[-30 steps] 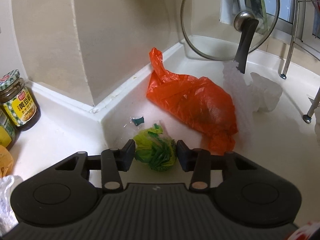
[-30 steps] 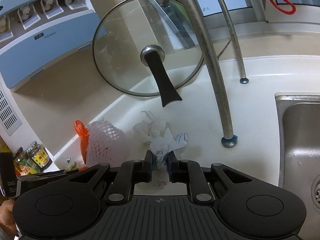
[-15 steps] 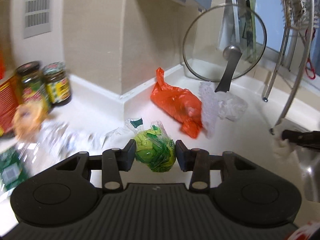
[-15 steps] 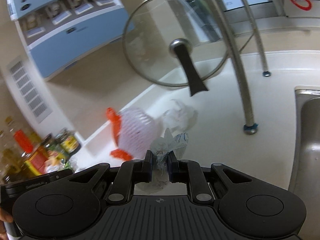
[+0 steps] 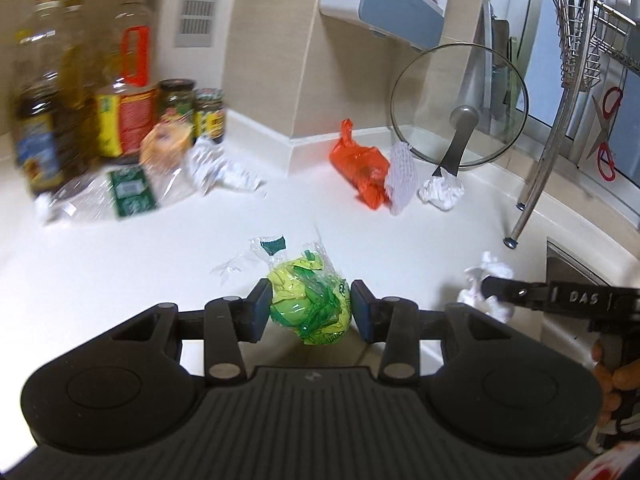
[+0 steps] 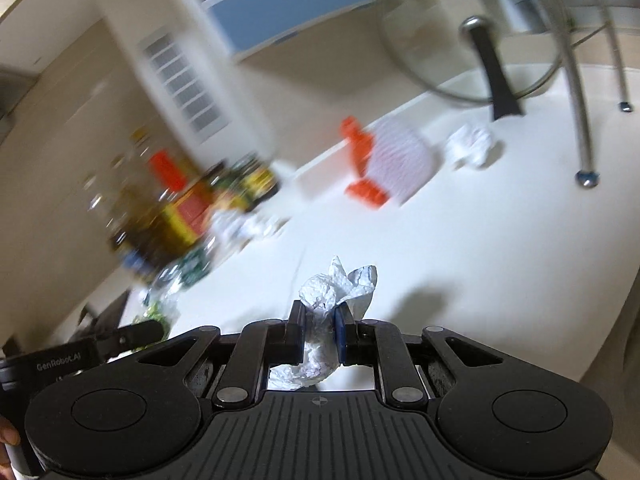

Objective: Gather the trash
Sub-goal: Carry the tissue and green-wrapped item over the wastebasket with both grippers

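**Both grippers loaded, plenty of litter left on the counter**

The left gripper [image 5: 311,310] has its jaws clamped on a green wrapper ball [image 5: 310,307], which sits low and centre in the left wrist view, lifted off the white counter [image 5: 140,272]. The right gripper [image 6: 319,334] has its jaws nearly together on a crumpled tissue [image 6: 326,312], low and centre in its own view; the same gripper shows at the right edge of the left view, tissue in its tips.

So two pieces are picked up and in the air. No bin shows in either view, so I cannot say where they are headed, and by my reckoning neither counts as collected yet.

What is left is easy to see. In the upper middle of the left view an orange bag [image 5: 360,166] lies against the wall, with a white foam net [image 5: 401,178] touching its right side and a second tissue wad [image 5: 441,193] just right of that, at the foot of a glass lid [image 5: 460,100]. A small scrap of clear film [image 5: 256,254] lies just above the green ball. At the left, more crumpled paper [image 5: 224,170] and a clear wrapper [image 5: 120,196] sit in front of the bottles and jars [image 5: 120,112].

I judge the task to be early: two items in hand, at least five still lying about.
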The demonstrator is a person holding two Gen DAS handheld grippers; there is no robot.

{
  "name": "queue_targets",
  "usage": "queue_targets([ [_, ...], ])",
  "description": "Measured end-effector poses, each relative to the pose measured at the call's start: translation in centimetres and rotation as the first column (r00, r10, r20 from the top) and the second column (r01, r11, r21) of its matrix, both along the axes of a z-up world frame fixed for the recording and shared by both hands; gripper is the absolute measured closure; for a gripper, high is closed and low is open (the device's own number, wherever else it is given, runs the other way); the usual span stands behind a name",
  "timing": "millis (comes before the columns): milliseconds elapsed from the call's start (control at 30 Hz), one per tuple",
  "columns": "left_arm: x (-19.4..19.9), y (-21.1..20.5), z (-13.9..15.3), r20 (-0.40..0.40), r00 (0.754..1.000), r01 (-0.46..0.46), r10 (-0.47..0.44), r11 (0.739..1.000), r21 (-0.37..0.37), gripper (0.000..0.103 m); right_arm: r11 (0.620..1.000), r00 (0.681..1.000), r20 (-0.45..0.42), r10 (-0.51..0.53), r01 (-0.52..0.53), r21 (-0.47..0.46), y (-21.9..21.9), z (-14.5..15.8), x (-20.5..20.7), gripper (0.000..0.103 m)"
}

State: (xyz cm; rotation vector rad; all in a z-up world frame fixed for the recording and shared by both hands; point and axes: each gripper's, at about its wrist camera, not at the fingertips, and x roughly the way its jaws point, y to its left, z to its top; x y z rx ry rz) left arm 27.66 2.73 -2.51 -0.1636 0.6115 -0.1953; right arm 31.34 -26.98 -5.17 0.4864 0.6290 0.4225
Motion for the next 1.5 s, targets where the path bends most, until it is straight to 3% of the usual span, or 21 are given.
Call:
queue_targets([
  [333, -9.5, -2.7, -0.6, -0.047, 0.992, -0.119, 0.118, 0.993, -0.019, 0.064, 0.979, 0.979, 0.0, 0.205, -0.205, -0.019, 2.0, 0.3, -6.0, 0.088],
  [600, -12.9, -4.0, -1.5, -0.097, 0.984, -0.149, 0.147, 0.989, -0.011, 0.064, 0.964, 0.964, -0.018, 0.265, -0.265, -0.019, 2.7, -0.4, -8.3, 0.088],
  [1133, -12.9, -2.1, -6.5, -0.221, 0.966, -0.134, 0.13, 0.991, -0.005, 0.064, 0.946, 0.946, -0.127, 0.299, -0.311, -0.093, 6.6, -4.4, -8.5, 0.088],
  [1500, -11.1, 0.0, -14.3, -0.38, 0.919, -0.106, 0.1, 0.994, 0.006, 0.064, 0.911, 0.925, -0.263, 0.273, -0.336, -0.237, 10.4, -12.2, -7.8, 0.088],
])
